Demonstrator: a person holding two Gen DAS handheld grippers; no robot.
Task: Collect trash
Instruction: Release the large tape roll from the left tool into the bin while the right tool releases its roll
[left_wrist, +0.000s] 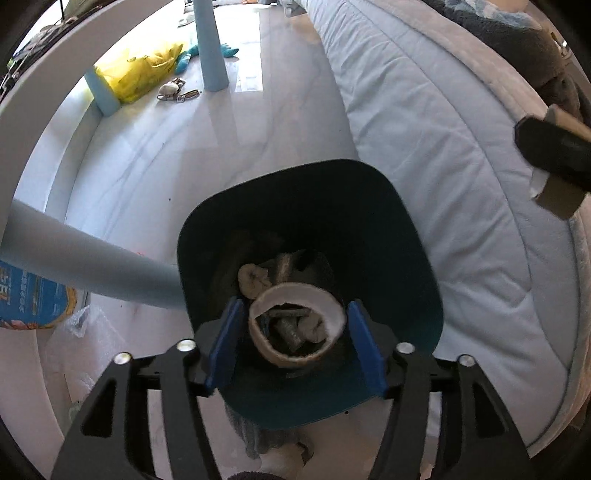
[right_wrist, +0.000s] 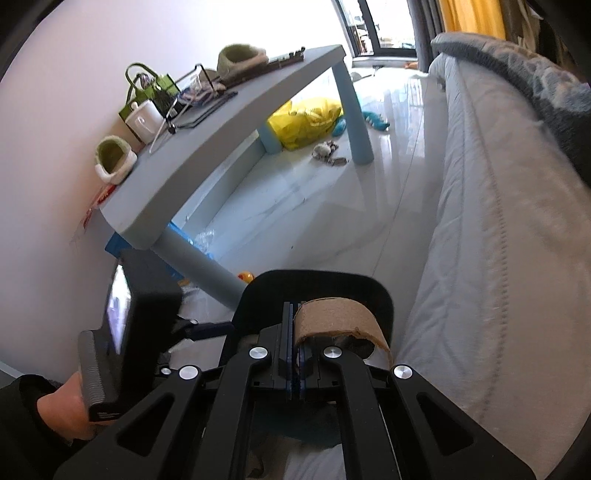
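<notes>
Directly above teal bin (left_wrist: 406, 236): left tongs (left_wrist: 297, 328) parted, pads clear of the paper roll (left_wrist: 297, 328) between them; right tongs (right_wrist: 297, 347) pinching cardboard tube (right_wrist: 340, 314), nearby.

You've got a pale blue table (right_wrist: 236, 147) as your landmark here. On top of it sit two fuzzy green slippers (right_wrist: 112, 158), a white mug (right_wrist: 142, 122) and a green bag (right_wrist: 142, 86). Under it there's a yellow plastic bag (right_wrist: 306, 120), with a teal toy (right_wrist: 373, 120) and a small grey plush (right_wrist: 325, 149) just past its far leg. Across from it runs a light quilted mattress (right_wrist: 498, 221).
</notes>
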